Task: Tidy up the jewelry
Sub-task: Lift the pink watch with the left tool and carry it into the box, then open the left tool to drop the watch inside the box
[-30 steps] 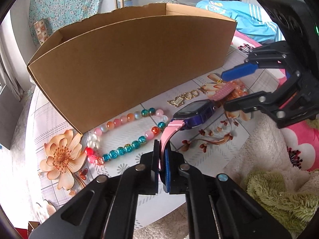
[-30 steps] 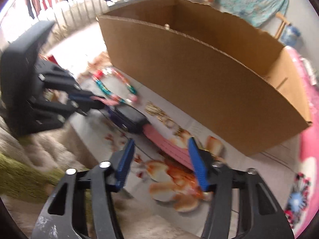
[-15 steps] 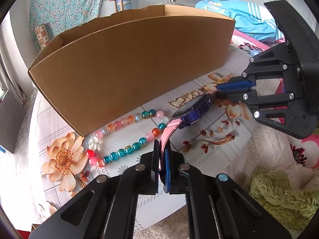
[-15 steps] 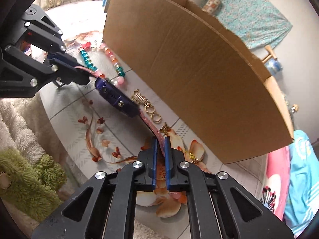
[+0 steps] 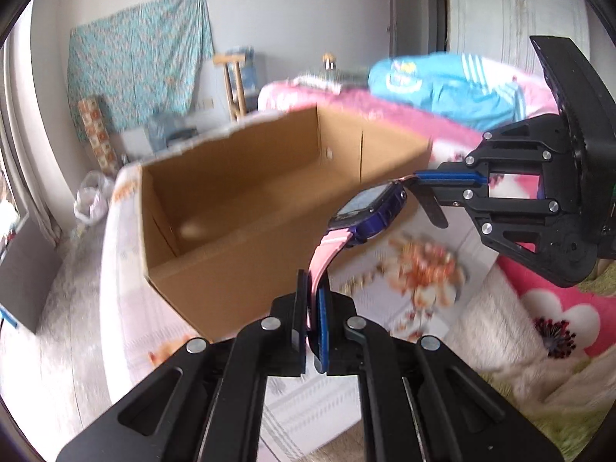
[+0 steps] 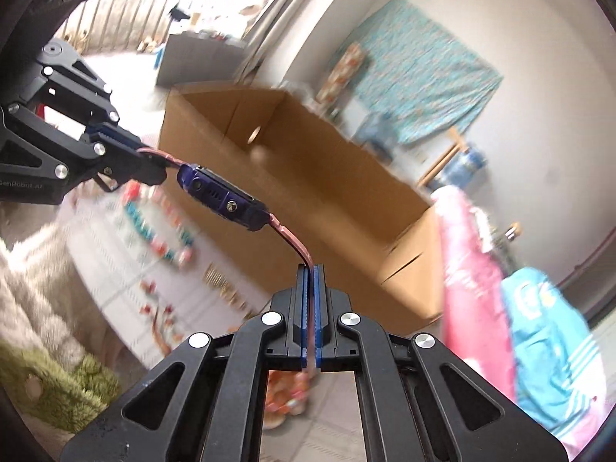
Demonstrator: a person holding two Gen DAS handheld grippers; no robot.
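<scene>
A watch [image 5: 369, 208] with a purple case and pink straps hangs in the air between both grippers, above the table beside the open cardboard box [image 5: 238, 200]. My left gripper [image 5: 312, 288] is shut on one pink strap. My right gripper [image 6: 310, 269] is shut on the other strap; it shows in the left wrist view [image 5: 423, 179] at the right. In the right wrist view the watch [image 6: 223, 196] stretches from my left gripper [image 6: 150, 159] to my jaws, with the box [image 6: 308, 177] behind it.
A bead necklace [image 6: 161, 223] and a gold chain [image 6: 219, 281] lie on the floral table cover [image 6: 115, 269]. A furry green-and-white blanket [image 6: 42, 369] is at the table's near side. Pink bedding [image 5: 558, 323] and a blue jacket [image 5: 446, 84] lie to the right.
Both grippers have lifted the watch off the table, up to about the box's rim. The right gripper shut on the strap one second to half a second ago.
</scene>
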